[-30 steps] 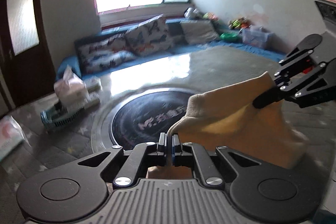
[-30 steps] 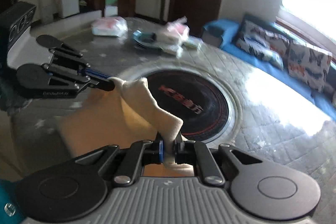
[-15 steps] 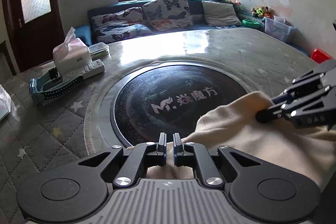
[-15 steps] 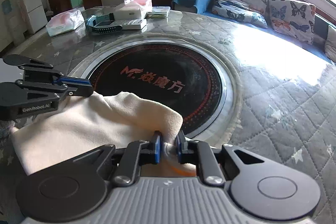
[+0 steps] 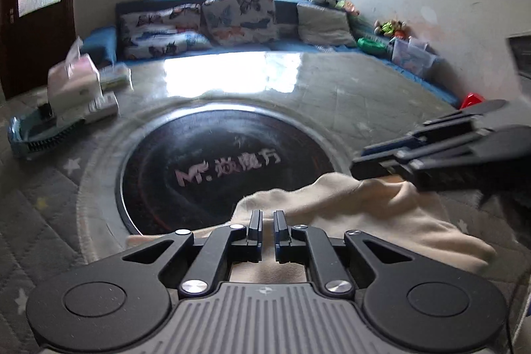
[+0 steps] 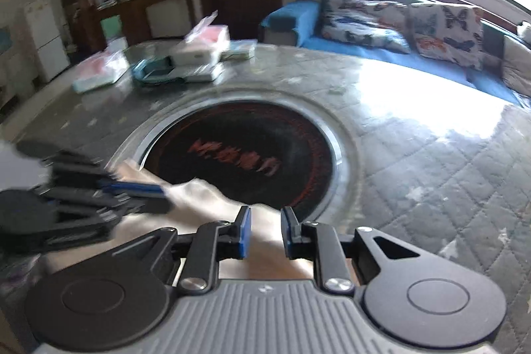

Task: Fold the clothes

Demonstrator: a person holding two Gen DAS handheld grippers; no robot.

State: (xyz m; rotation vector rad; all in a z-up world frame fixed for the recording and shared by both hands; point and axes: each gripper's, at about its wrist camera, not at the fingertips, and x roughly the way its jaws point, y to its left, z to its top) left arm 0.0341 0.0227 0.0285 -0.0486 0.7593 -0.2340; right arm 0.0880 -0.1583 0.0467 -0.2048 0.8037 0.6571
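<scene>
A cream cloth point(image 5: 381, 214) lies folded on the table at the near edge of the black round centre plate point(image 5: 212, 161). My left gripper point(image 5: 267, 221) rests low on the cloth's near left corner. Its jaws are almost together, and cream fabric fills the thin slit between them. My right gripper point(image 6: 265, 221) hovers over the cloth point(image 6: 205, 198) with its jaws opening. Fabric shows below the gap, but the pads do not press on it. Each gripper shows in the other's view: the right gripper point(image 5: 360, 161) at the right, the left gripper point(image 6: 164, 196) blurred at the left.
The grey quilted table cover point(image 5: 49, 188) runs round the centre plate. A tissue box point(image 5: 74, 85) and a blue basket point(image 5: 30, 141) stand at the far left, near tissue packs point(image 6: 99, 72). A blue sofa with butterfly cushions point(image 5: 239, 12) lies beyond the table.
Both grippers came down toward the table with the cloth, which hung between them and now lies flat. The right jaws have parted off the fabric. The left slit is slightly wider.
</scene>
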